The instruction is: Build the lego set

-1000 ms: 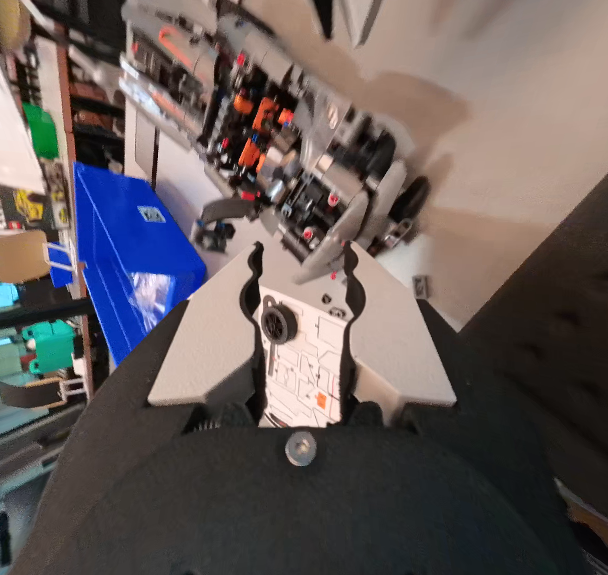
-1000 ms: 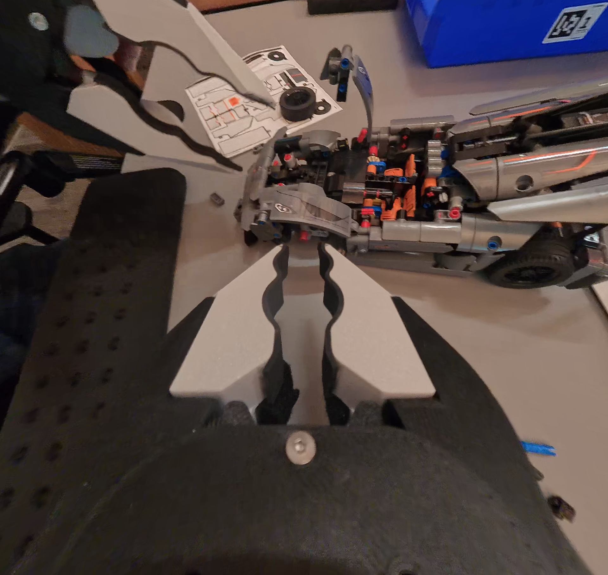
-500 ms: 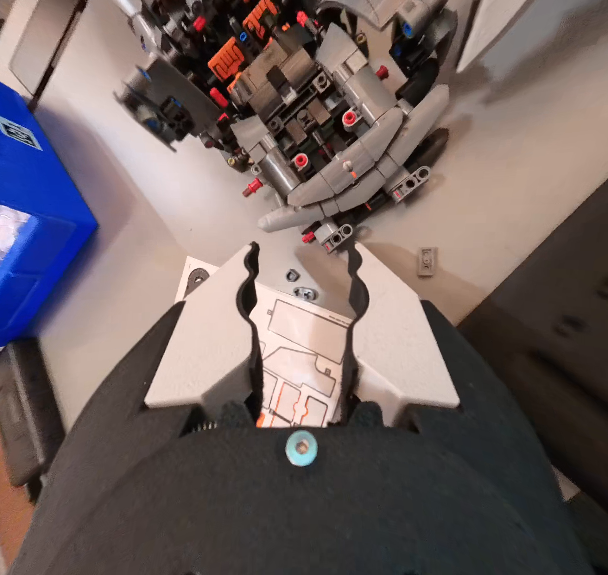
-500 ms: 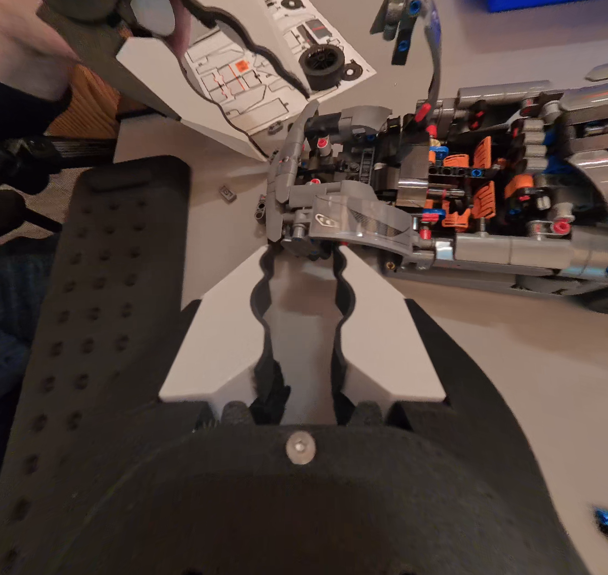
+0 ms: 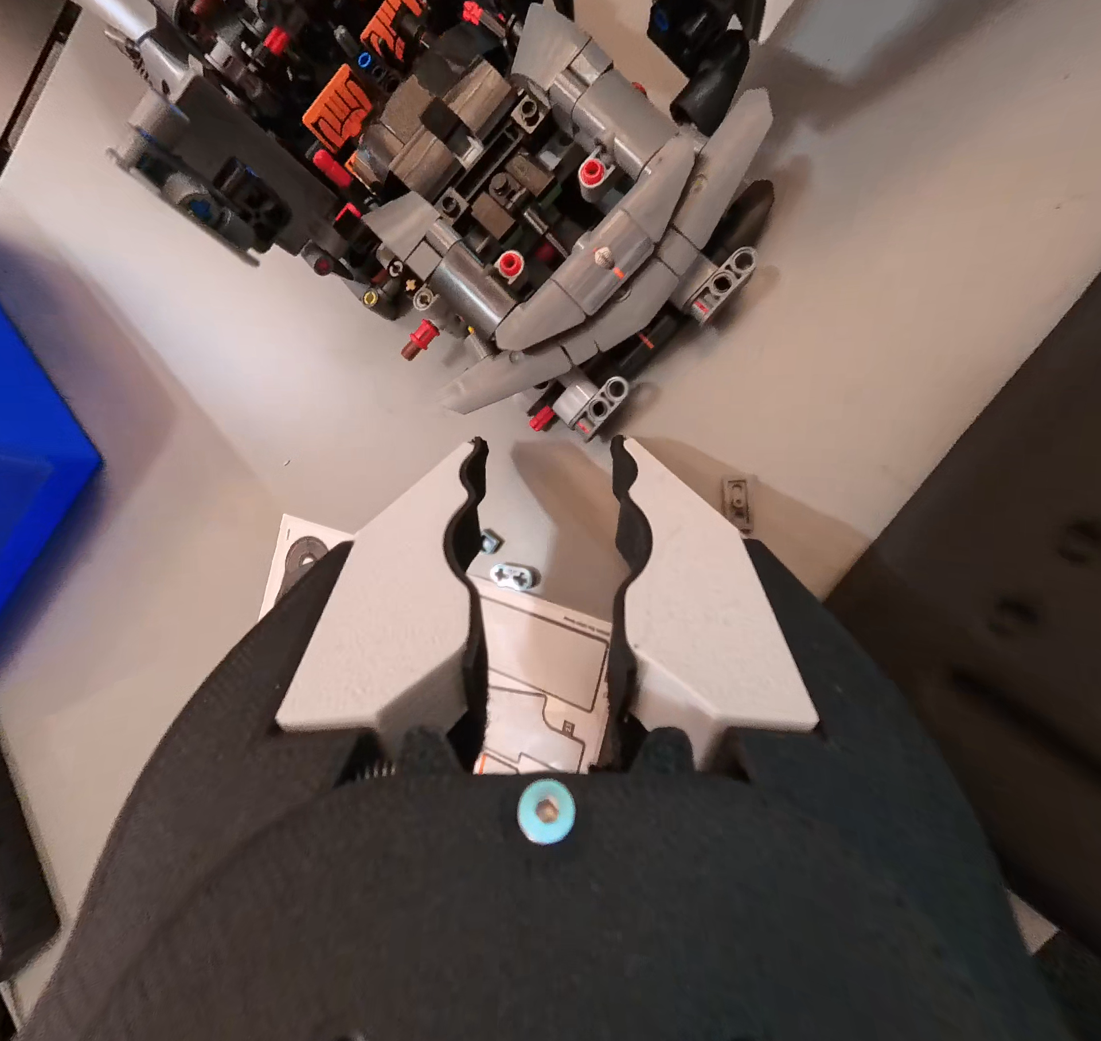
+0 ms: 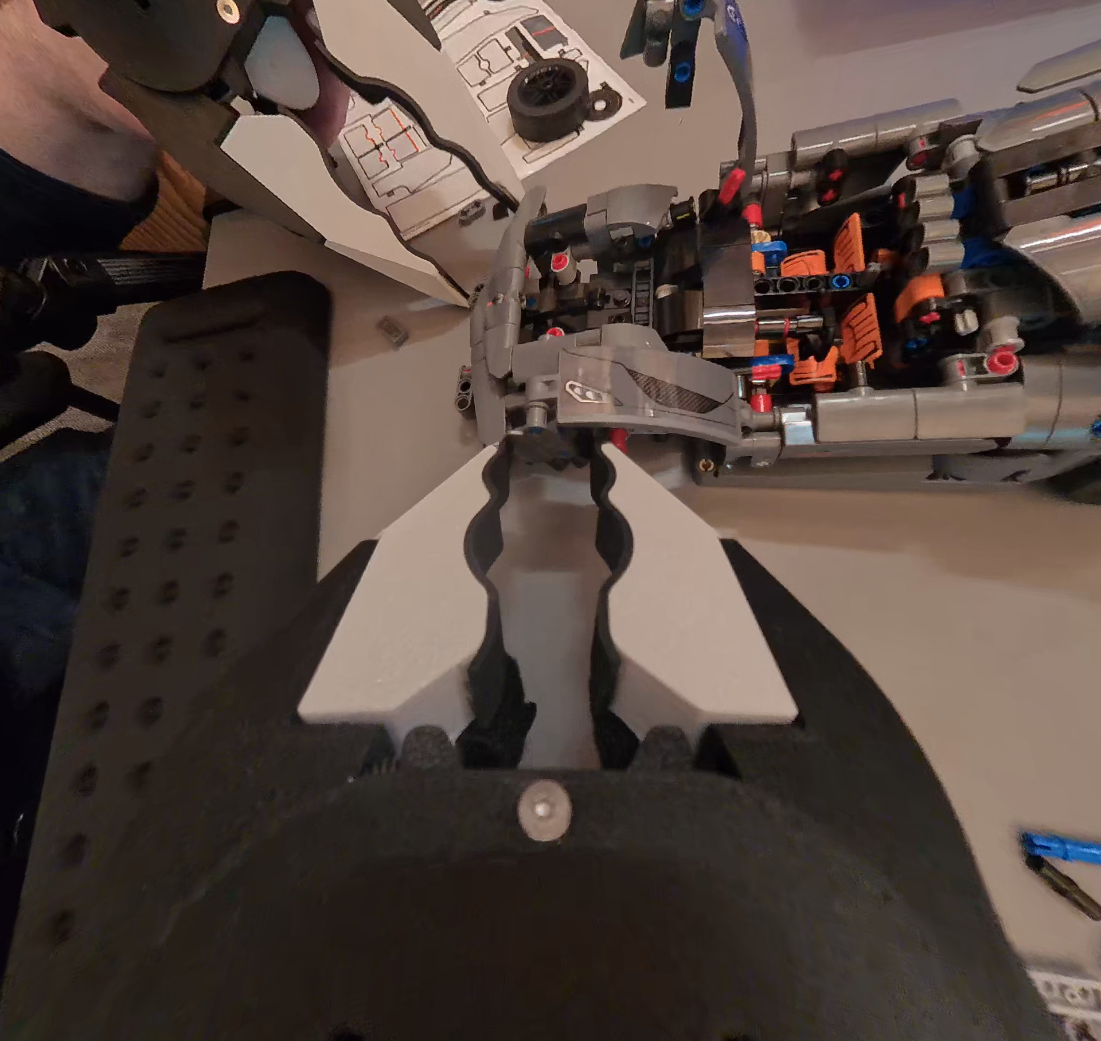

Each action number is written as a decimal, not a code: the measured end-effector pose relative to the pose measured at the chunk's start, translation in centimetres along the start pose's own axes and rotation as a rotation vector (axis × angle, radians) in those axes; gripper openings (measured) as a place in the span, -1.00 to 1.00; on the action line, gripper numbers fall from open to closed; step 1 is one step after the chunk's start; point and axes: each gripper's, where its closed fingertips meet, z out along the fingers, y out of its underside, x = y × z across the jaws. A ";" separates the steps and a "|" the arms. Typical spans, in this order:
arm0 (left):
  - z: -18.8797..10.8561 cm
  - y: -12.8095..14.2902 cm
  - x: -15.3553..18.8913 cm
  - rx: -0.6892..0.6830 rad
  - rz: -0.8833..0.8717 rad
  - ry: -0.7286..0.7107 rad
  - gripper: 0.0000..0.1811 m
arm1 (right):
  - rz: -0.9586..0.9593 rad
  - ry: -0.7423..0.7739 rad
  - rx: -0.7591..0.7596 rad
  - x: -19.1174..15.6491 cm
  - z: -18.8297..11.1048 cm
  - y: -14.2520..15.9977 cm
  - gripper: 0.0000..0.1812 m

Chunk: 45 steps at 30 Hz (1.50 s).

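Lego car (image 6: 745,345) is laid lengthwise on the grey table (image 6: 774,625), its nose end turned toward both grippers. The left gripper (image 5: 545,446) is held with fingers moderately apart and nothing between them; its tips are just short of the nose, at 6 o'clock from it. The right gripper (image 6: 548,452) is set narrower, its tips at the underside of the front fender, at 6 o'clock from that panel; whether a part is pinched cannot be told.

Shown only in the right wrist view: one loose wheel (image 6: 545,98) on the sticker sheet (image 6: 536,59) at 11 o'clock, one detached grey-and-blue subassembly (image 6: 685,24) at 12 o'clock, and one blue pin (image 6: 1066,848) at 4 o'clock. Shown more clearly in the left wrist view: two small loose pieces between the fingers, namely one pale connector (image 5: 515,576) and one small ring-like piece (image 5: 490,541), and one grey plate (image 5: 737,497) at 3 o'clock near the table edge. One blue bin (image 5: 36,464) is seen at 9 o'clock.

Open table is available at 3 to 5 o'clock of the right gripper. A black perforated pad (image 6: 179,476) borders the table at 9 o'clock.
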 end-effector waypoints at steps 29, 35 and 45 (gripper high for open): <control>1.4 -3.4 0.8 0.105 0.163 -0.016 -0.59 | 0.112 -0.097 0.011 2.4 -4.9 2.0 -0.79; 1.5 -4.0 0.3 0.085 0.294 -0.134 -0.71 | 0.102 -0.089 0.003 2.4 -4.9 2.0 -0.79; 1.6 -4.7 0.2 0.088 0.375 -0.197 -0.92 | 0.076 -0.059 0.012 2.3 -5.0 1.7 -0.79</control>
